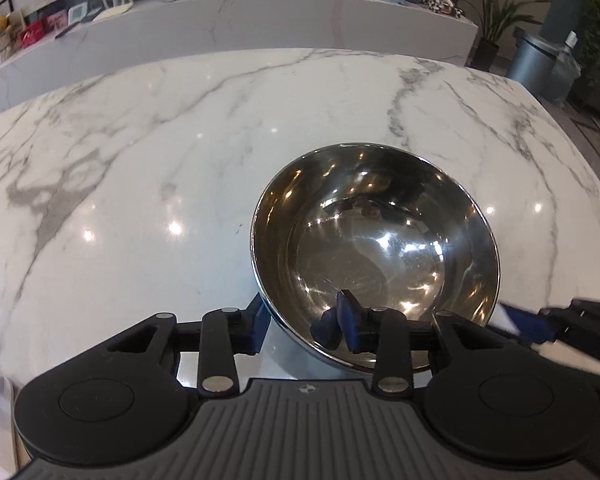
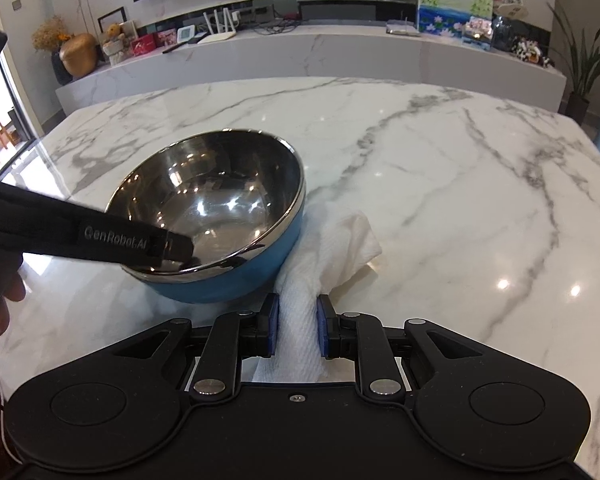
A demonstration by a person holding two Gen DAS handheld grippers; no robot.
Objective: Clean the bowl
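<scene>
in the right wrist view, going left to right: the left gripper [image 2: 180, 254] reaches in from the left edge, its fingers pinching the near rim of the one bowl [image 2: 220, 200], one inside, one outside. the bowl, steel inside and blue outside, sits left of centre on the marble table [image 2: 440, 184], tilted, mouth opening up and toward the camera; being round, it has no long axis. just right of it, the right gripper [image 2: 296, 330] is clamped on one white paper towel [image 2: 332, 248] touching the bowl's side.

Bowl [image 2: 220, 216] on table [image 2: 440, 200], towel [image 2: 332, 248] beside
</scene>
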